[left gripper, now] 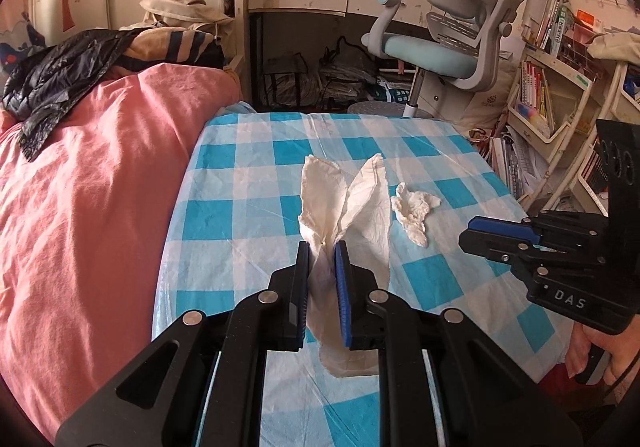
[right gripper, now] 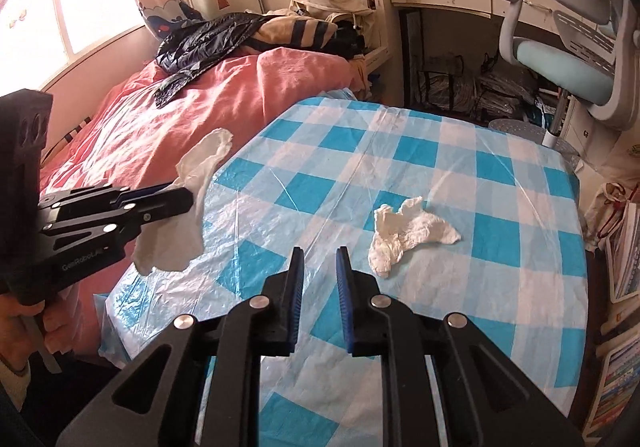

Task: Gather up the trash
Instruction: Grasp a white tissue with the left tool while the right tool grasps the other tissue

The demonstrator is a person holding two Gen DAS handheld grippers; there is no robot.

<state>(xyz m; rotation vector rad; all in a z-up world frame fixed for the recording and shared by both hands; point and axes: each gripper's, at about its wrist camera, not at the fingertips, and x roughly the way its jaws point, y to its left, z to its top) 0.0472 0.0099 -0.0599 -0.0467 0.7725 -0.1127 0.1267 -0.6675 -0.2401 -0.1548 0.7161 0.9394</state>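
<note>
Above the checked table (left gripper: 256,175), left claw (left gripper: 322,247) pinches a tissue (left gripper: 344,199)

A crumpled tissue (right gripper: 404,233) lies on the table (right gripper: 500,287), beside the bed (right gripper: 180,119).

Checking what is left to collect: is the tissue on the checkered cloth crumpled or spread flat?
Crumpled. The tissue lies bunched and creased on the checkered cloth, untouched by either gripper.
</note>
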